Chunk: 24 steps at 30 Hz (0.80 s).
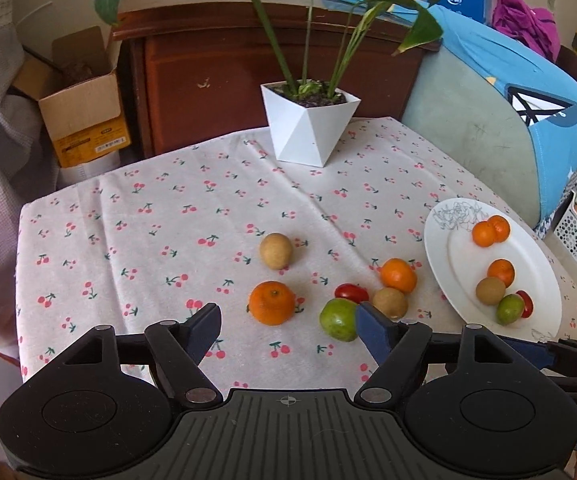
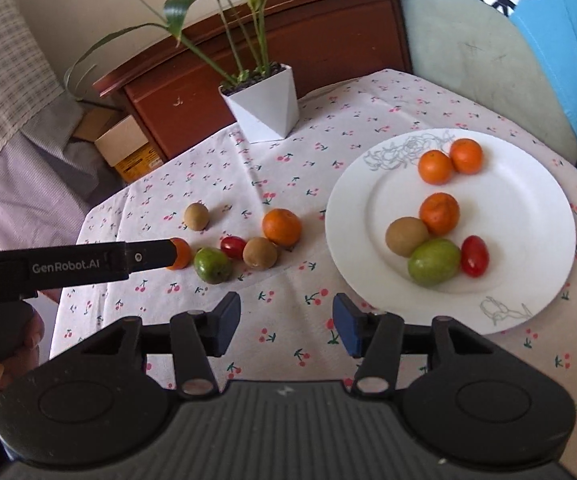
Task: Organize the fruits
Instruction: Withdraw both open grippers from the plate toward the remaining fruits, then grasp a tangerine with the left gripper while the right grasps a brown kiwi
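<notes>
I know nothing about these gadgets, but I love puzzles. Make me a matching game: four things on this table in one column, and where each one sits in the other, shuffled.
Things:
1. red tomato
2. plant pot
3. lone brown fruit
4. pair of touching oranges

Places:
A. far edge of the tablecloth, beside the wooden cabinet
B. on the plate, near its drawn flower pattern
C. on the cloth by itself, beyond the loose fruit cluster
D. on the plate, right beside the green fruit

Pairs: 1-D, 2-A, 3-C, 4-B
</notes>
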Each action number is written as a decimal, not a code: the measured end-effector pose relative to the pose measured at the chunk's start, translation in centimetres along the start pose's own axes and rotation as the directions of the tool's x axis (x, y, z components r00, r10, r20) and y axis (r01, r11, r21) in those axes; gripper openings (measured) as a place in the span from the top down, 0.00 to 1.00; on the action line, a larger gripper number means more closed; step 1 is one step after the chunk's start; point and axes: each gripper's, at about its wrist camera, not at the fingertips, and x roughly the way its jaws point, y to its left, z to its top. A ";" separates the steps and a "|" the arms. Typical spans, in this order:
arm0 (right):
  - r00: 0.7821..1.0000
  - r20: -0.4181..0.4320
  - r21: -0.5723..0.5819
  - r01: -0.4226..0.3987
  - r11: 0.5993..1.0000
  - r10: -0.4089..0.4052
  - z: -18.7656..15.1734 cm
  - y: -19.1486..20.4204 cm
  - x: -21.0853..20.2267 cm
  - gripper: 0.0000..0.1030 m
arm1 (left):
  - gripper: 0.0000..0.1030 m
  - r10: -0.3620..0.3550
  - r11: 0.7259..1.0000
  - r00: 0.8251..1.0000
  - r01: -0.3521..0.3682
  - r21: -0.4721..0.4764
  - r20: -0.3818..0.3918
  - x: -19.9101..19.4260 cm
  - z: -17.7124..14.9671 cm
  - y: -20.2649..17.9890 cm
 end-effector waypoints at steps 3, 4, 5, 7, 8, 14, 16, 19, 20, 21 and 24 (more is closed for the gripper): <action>1.000 0.003 -0.063 0.011 0.998 -0.011 0.3 0.7 0.8 0.49 | 0.28 0.020 0.999 1.000 -0.021 -0.029 -0.006 0.3 -0.1 0.9; 1.000 0.006 -0.074 0.011 0.997 -0.011 0.4 0.8 1.1 0.49 | 0.28 0.019 0.999 1.000 -0.019 -0.037 -0.007 0.4 -0.1 1.2; 1.000 0.007 -0.081 0.014 0.997 -0.014 0.5 0.9 1.4 0.49 | 0.29 0.019 0.999 1.000 -0.019 -0.041 -0.007 0.5 -0.2 1.3; 1.000 0.005 -0.078 0.015 0.997 -0.015 0.9 0.9 2.1 0.49 | 0.31 0.028 0.999 1.000 -0.028 -0.042 -0.008 0.8 -0.2 1.6; 1.000 0.003 -0.071 0.011 0.997 -0.011 1.0 0.8 2.4 0.49 | 0.31 0.029 0.999 1.000 -0.029 -0.045 -0.008 0.9 -0.3 1.8; 1.000 0.007 -0.032 -0.014 0.999 0.015 2.0 0.7 3.8 0.55 | 0.36 -0.007 0.997 1.000 0.005 -0.080 -0.017 1.6 -0.4 2.2; 1.000 0.008 -0.028 -0.012 1.000 0.012 2.2 0.7 4.3 0.55 | 0.37 -0.016 0.997 1.000 0.015 -0.082 -0.019 2.0 -0.5 2.1; 1.000 0.004 -0.029 -0.005 1.000 0.005 2.3 0.7 5.0 0.60 | 0.38 -0.023 0.997 1.000 0.022 -0.071 -0.010 2.4 -0.6 1.9; 1.000 0.000 -0.026 -0.007 1.000 0.007 2.4 0.7 5.2 0.60 | 0.39 -0.020 0.998 1.000 0.020 -0.066 -0.006 2.6 -0.6 1.8; 1.000 -0.002 -0.023 -0.009 1.000 0.009 2.4 0.7 5.4 0.61 | 0.42 -0.020 0.998 1.000 0.020 -0.064 -0.004 2.8 -0.6 1.8; 1.000 -0.009 -0.028 -0.001 1.000 0.001 2.4 0.9 5.8 0.62 | 0.46 -0.041 0.997 0.999 0.040 -0.067 -0.004 3.2 -0.6 1.7</action>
